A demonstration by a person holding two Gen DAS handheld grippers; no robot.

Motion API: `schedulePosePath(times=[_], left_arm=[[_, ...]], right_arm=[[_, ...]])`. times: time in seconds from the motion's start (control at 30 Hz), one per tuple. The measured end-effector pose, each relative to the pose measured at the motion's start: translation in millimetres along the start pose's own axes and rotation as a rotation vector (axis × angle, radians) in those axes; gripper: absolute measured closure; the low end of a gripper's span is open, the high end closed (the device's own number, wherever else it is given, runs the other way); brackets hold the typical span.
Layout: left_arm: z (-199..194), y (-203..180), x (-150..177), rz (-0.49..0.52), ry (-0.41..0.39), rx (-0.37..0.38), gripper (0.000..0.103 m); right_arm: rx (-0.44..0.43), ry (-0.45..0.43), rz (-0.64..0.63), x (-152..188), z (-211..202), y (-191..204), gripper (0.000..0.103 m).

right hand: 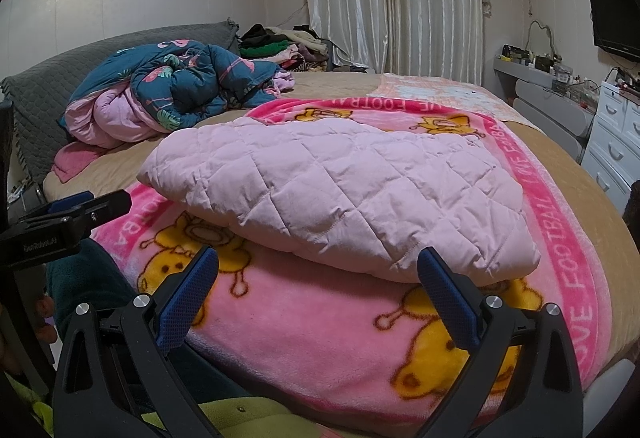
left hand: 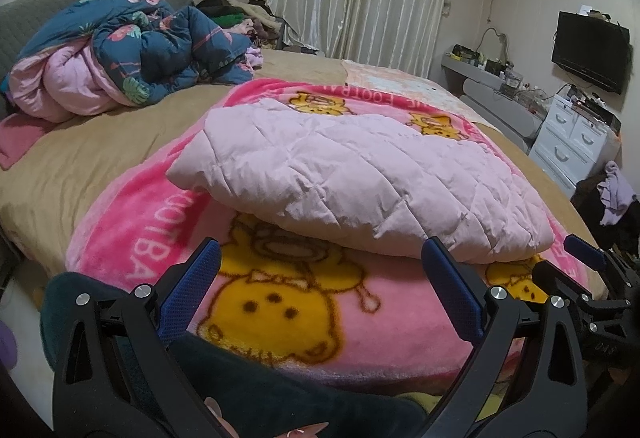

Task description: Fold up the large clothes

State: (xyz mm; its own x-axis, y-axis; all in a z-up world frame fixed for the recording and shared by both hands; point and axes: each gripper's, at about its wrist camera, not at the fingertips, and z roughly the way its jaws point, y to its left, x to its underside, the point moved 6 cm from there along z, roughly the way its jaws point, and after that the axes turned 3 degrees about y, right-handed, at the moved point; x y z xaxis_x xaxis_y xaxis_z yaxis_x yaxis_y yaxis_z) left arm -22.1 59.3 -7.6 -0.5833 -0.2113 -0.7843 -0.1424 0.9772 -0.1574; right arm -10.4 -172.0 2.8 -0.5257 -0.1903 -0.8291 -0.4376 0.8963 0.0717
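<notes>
A pale pink quilted garment [left hand: 352,182] lies folded in a thick flat bundle on a bright pink cartoon blanket [left hand: 304,310] spread over the bed. It also shows in the right wrist view [right hand: 336,194] on the same blanket [right hand: 320,322]. My left gripper [left hand: 320,250] is open and empty, held just in front of the bundle's near edge. My right gripper [right hand: 320,258] is open and empty, also just short of the near edge. The right gripper's blue tip shows at the right of the left wrist view [left hand: 584,256], and the left gripper shows at the left of the right wrist view [right hand: 72,206].
A crumpled blue floral duvet with pink lining [left hand: 132,54] lies at the bed's head by a grey headboard [right hand: 48,86]. A heap of clothes [right hand: 288,46] sits by the curtains. White drawers [left hand: 572,138], a shelf and a wall TV [left hand: 590,50] stand at right.
</notes>
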Motion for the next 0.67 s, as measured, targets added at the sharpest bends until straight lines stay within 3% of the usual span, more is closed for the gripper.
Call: schedulePosePath(times=[0.33, 0.47, 0.57, 0.6, 0.67], left_arm=[[20.0, 1.7, 7.8, -0.012, 0.07, 0.013, 0.009], [40.1, 27.4, -2.9, -0.082, 0.122, 0.015, 0.009], [60.5, 76.7, -32.3, -0.137, 0.124, -0.065, 0.009], [66.0, 94.1, -42.2, -0.146, 0.114, -0.104, 0.009], [83.1, 154.2, -73.8, -0.16, 0.085, -0.252, 0.009]], right_arm=[[0.035, 0.011, 0.071, -2.2, 5.4, -12.3, 0.004], [0.095, 0.005, 0.178, -6.7, 5.9, -52.1, 0.004], [0.267, 0.015, 0.312, 1.2, 5.4, -135.6, 0.004], [0.382, 0.003, 0.356, 12.4, -2.4, -181.3, 0.004], [0.55, 0.035, 0.383, 42.1, -17.3, -250.5, 0.004]])
